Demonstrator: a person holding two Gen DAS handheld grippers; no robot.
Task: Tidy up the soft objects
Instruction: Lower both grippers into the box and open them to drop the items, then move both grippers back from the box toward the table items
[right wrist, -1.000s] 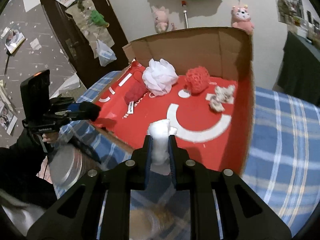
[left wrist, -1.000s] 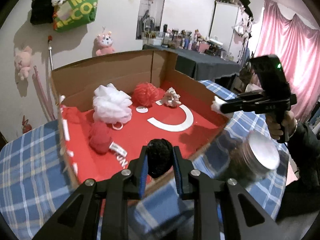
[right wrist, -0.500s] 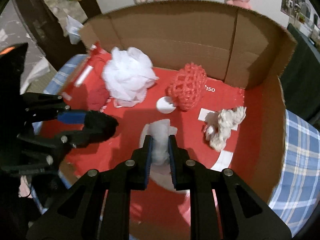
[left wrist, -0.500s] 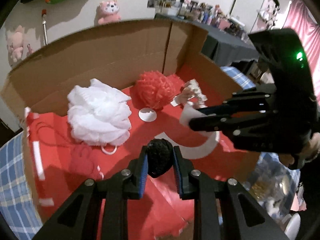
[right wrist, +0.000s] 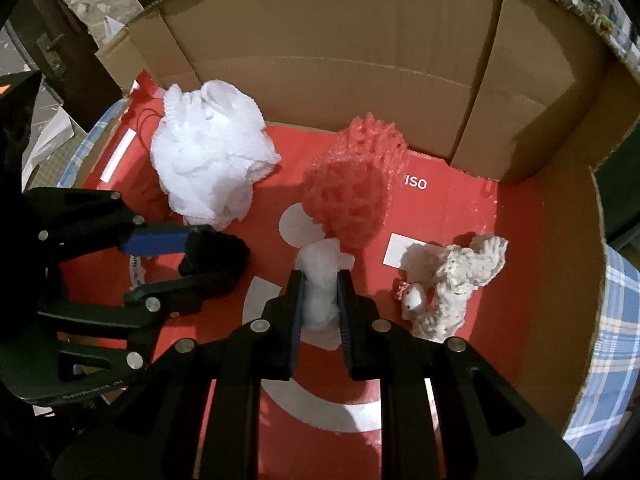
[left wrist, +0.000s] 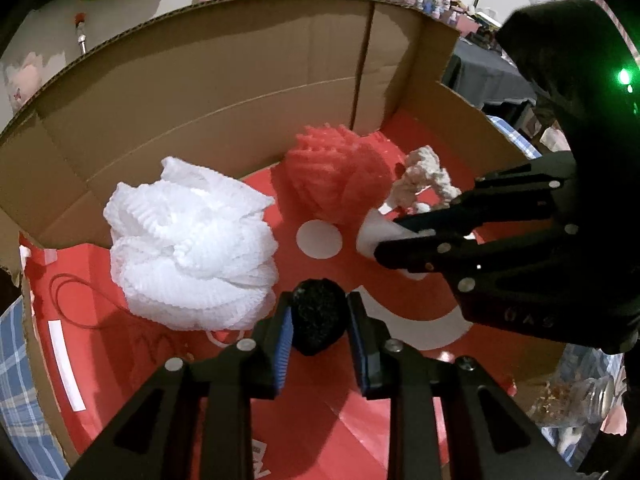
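My left gripper (left wrist: 319, 320) is shut on a black fuzzy ball (left wrist: 318, 325) and holds it over the red floor of the cardboard box (left wrist: 224, 80). It also shows in the right wrist view (right wrist: 216, 258). My right gripper (right wrist: 320, 296) is shut on a white soft piece (right wrist: 320, 284), low over the box floor; it shows in the left wrist view (left wrist: 372, 236) too. In the box lie a white mesh puff (right wrist: 208, 156), a red mesh puff (right wrist: 354, 188) and a cream knitted toy (right wrist: 452, 280).
The box walls (right wrist: 340, 40) rise at the back and right. The box stands on a blue plaid cloth (right wrist: 616, 340). A glass jar (left wrist: 580, 396) sits outside the box's front right edge. A dark red soft item (right wrist: 140, 200) lies behind the left gripper.
Both grippers have moved forward over the box edge and down into the box, each still holding its object. The puffs and the toy have not moved.
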